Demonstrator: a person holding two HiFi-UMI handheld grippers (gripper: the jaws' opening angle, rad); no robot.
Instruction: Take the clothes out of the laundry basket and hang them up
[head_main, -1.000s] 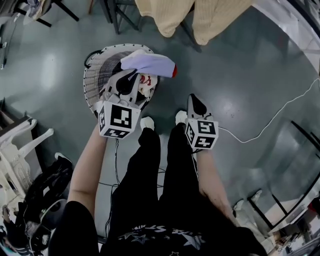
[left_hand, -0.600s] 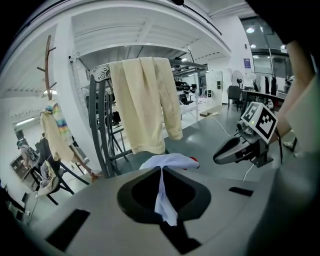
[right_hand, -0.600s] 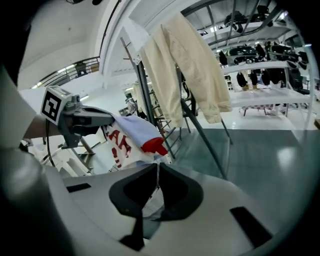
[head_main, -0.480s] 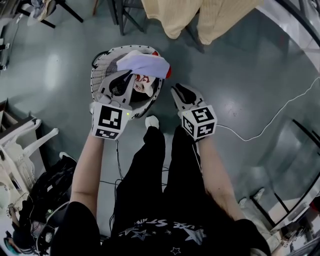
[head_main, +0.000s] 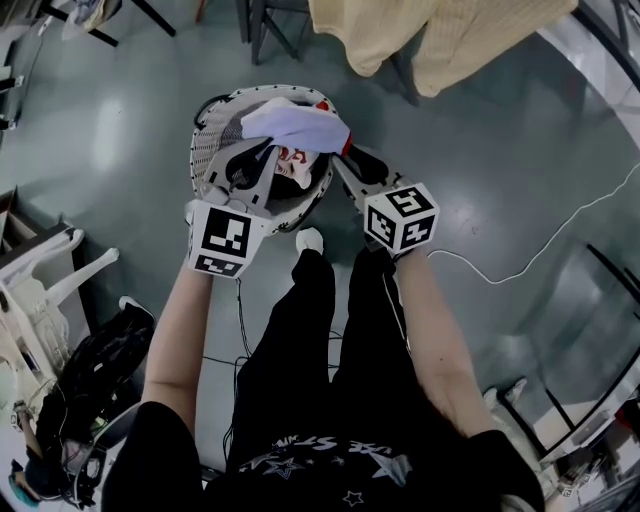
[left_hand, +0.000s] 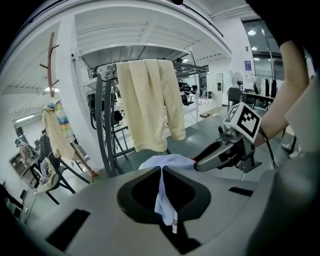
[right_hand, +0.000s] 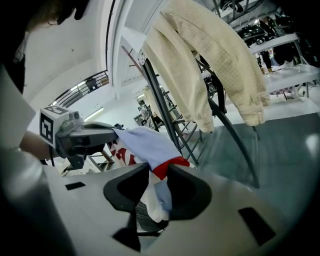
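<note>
The left tongs (left_hand: 161, 170) are closed on a fold of the pale blue garment (head_main: 295, 125), which is pinched flat between the pads, with a short tail of cloth running back toward the camera. The right tongs (right_hand: 157, 170) stand partly open, having just been opening. The garment's red-trimmed edge lies in the gap between the two jaws, and no firm grip on it is evident. In the head view both tongs converge on the garment from either side, and it is held up directly above the laundry basket (head_main: 205, 150). The basket is round with a perforated wall and stands on the floor (head_main: 480, 150), just ahead of the person's feet. The floor is smooth, grey-green and glossy. A white cable (head_main: 497, 282) runs across it at the right. Beyond the basket, a cream sweater (left_hand: 147, 100) hangs over a grey metal rack (left_hand: 106, 135). A wooden coat stand (left_hand: 50, 55) is at the left of the rack.
</note>
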